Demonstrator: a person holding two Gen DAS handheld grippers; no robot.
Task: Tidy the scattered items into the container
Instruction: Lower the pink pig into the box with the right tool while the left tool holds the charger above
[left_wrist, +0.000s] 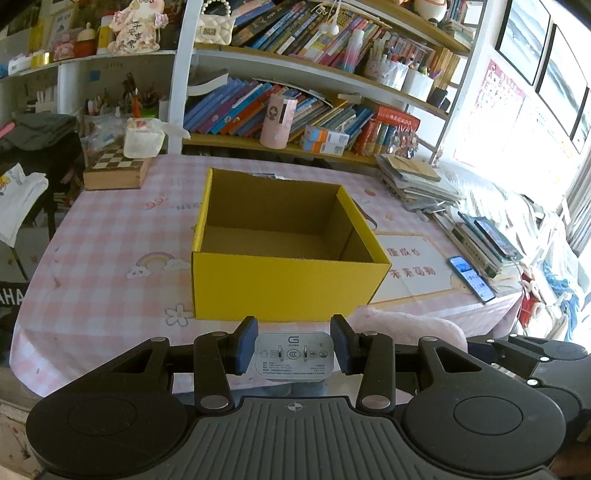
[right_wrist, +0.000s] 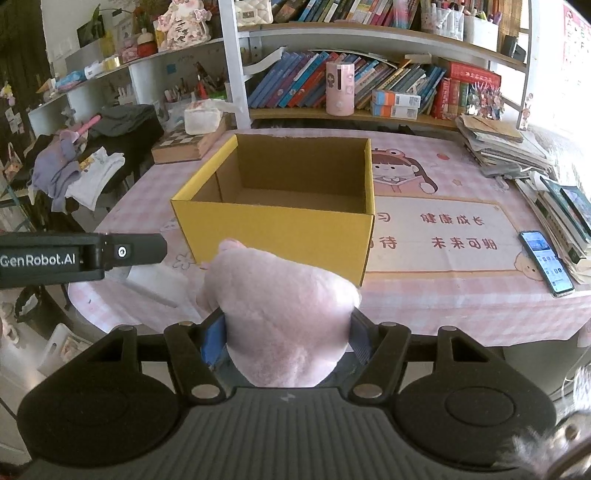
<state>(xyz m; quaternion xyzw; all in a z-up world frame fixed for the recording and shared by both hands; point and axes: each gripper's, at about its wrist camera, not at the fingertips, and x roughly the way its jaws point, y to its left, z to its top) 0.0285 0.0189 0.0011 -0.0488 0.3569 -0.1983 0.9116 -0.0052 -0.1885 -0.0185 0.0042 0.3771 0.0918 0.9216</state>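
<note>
A yellow cardboard box (left_wrist: 284, 284) stands open and empty on the pink checked tablecloth (left_wrist: 110, 236). My left gripper (left_wrist: 294, 345) is shut on a white charger plug (left_wrist: 294, 356), held just short of the box's near wall. My right gripper (right_wrist: 286, 343) is shut on a pink plush toy (right_wrist: 280, 314), which hides most of its blue pads. The plush toy (left_wrist: 406, 326) shows to the right in the left wrist view. In the right wrist view the box (right_wrist: 273, 229) sits just beyond the toy, and the left gripper's black body (right_wrist: 81, 254) reaches in from the left.
A phone (right_wrist: 546, 264) lies near the table's right front edge, beside stacked books (right_wrist: 561, 218). A chessboard box (left_wrist: 116, 168) with a tissue pack sits at the back left. Crowded bookshelves (left_wrist: 295, 110) rise behind the table. Clothes (right_wrist: 74, 173) lie left of it.
</note>
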